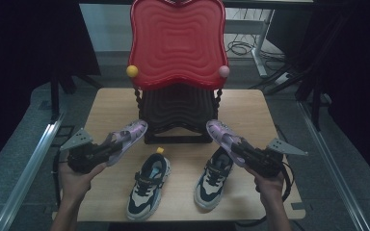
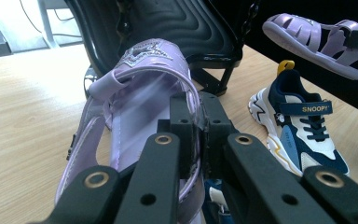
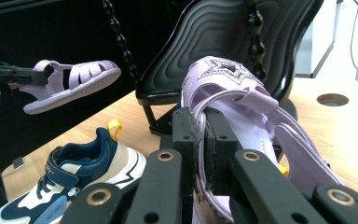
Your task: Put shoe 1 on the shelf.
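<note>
Each hand lifts one lilac sandal above the wooden table (image 1: 108, 103). My left gripper (image 1: 112, 147) is shut on the side wall of the left sandal (image 1: 127, 137), whose toe points at the rack. In the left gripper view the jaws (image 2: 193, 128) pinch that sandal (image 2: 135, 93) at its rim. My right gripper (image 1: 237, 147) is shut on the right sandal (image 1: 221, 134); its own view shows the pinch (image 3: 198, 135) on the sandal's edge (image 3: 242, 102). A pair of navy and cream sneakers (image 1: 147, 185) (image 1: 213, 177) stands on the table between my hands.
A two-tier rack stands at the table's far middle, with a red wavy top shelf (image 1: 176, 38) and a black lower shelf (image 1: 176, 113). Beaded posts and a yellow knob (image 1: 132, 71) and pink knob (image 1: 224, 71) flank it. Metal rails run along both sides of the floor.
</note>
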Demonstrator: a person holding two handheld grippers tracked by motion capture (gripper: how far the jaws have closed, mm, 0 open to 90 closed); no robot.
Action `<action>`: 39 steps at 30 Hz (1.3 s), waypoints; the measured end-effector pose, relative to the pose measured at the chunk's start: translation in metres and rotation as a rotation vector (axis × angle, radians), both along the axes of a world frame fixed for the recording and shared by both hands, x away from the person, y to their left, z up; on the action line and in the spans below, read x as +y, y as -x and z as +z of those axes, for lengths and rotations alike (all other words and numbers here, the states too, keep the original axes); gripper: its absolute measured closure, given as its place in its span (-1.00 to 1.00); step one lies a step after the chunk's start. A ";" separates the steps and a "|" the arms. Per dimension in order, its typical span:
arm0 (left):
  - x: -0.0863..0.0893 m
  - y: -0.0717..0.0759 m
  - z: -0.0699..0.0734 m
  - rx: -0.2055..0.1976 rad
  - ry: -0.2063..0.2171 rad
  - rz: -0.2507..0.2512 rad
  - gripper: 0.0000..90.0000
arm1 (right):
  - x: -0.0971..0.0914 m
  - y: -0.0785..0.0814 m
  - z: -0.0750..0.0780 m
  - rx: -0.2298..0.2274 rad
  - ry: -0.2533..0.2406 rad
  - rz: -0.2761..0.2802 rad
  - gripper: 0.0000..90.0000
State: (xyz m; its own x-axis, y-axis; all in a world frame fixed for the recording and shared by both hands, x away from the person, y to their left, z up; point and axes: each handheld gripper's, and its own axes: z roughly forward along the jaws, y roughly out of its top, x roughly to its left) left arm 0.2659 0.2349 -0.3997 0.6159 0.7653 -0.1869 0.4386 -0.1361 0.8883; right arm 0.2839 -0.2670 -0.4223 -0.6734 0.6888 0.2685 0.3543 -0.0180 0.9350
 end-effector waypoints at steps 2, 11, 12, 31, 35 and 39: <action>-0.003 -0.001 0.000 -0.003 -0.001 -0.003 0.91 | 0.005 -0.002 0.000 0.004 -0.006 0.006 0.88; -0.019 -0.006 -0.001 -0.033 -0.025 0.001 0.91 | 0.019 -0.008 -0.003 0.007 -0.020 0.014 0.88; -0.019 -0.006 -0.001 -0.033 -0.025 0.001 0.91 | 0.020 -0.009 -0.003 0.006 -0.018 0.015 0.88; -0.055 -0.032 -0.001 -0.058 -0.039 -0.040 0.91 | 0.048 -0.027 0.000 -0.008 0.023 0.000 0.88; -0.062 -0.039 -0.001 -0.064 -0.046 -0.044 0.91 | 0.052 -0.032 0.000 0.001 0.008 -0.004 0.88; -0.066 -0.045 0.001 -0.073 -0.051 -0.046 0.91 | 0.055 -0.036 0.001 -0.003 0.006 -0.006 0.88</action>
